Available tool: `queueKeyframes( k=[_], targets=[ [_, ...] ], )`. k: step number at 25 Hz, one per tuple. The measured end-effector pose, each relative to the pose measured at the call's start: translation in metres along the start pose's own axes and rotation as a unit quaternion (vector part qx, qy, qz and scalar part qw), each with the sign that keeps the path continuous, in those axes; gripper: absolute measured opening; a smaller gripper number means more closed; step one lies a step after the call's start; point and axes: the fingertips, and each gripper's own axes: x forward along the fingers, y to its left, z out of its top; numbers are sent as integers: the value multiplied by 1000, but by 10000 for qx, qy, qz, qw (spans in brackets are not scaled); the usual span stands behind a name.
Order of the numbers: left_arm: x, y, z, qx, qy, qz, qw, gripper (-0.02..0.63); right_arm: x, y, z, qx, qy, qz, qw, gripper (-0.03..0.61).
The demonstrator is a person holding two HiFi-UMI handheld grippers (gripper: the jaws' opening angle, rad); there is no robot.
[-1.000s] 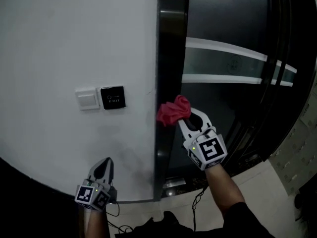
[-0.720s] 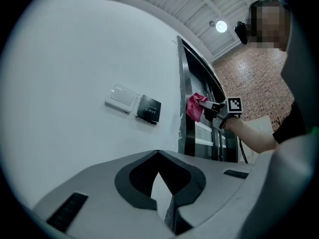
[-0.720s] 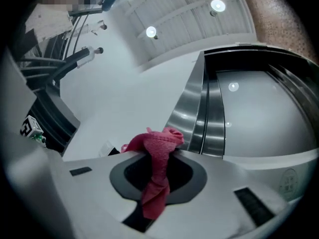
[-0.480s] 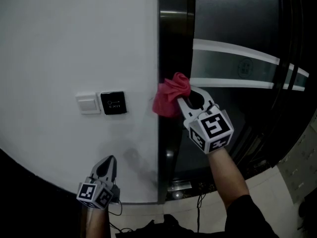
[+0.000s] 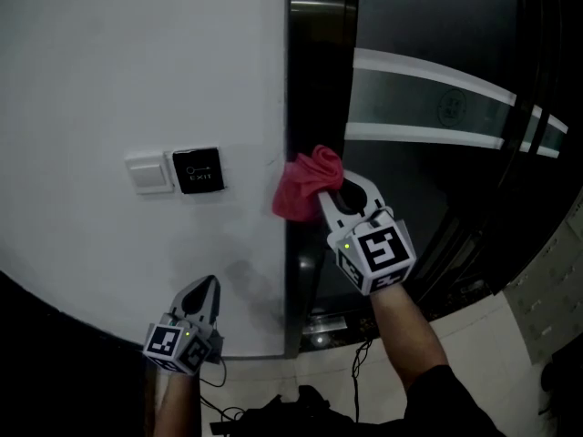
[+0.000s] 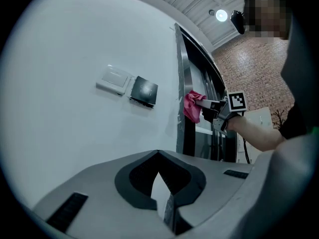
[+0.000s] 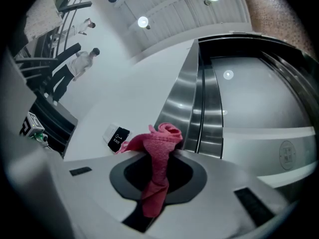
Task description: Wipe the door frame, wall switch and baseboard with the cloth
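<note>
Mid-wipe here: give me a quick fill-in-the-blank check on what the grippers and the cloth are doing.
The pink cloth is clamped in the ____. It lies against the dark ____, not the white wall switch. The black plate beside that switch reads ____. The left gripper holds ____.
Missing: right gripper; door frame; EXIT; nothing.
</note>
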Motion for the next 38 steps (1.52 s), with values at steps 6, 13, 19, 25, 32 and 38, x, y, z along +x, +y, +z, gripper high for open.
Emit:
queueKeyframes(
  k=[6, 13, 19, 25, 32, 38],
  targets=[
    [-9, 14, -18, -338, 78, 169, 9993, -6, -17, 12, -51, 275, 150, 47, 9995, 51],
    [-9, 19, -33, -476, 102, 182, 9987, -6, -25, 32, -96, -113, 417, -33, 9991, 51],
    [-9, 20, -54, -631, 293, 263, 9972, -6, -36, 50, -131, 71, 711, -35, 9974, 51],
    [-14, 14, -69, -653, 183, 167, 9976, -6, -43, 64, -164, -282, 1045, 24, 9941, 51],
    [-20, 9, -97, -346, 344, 199, 9986, -6, -53, 75, -186, -36, 1085, -5, 9941, 51],
    [-21, 10, -101, -348, 376, 283, 9983, -5, -58, 80, -208, 259, 1119, -68, 9934, 51]
  ],
)
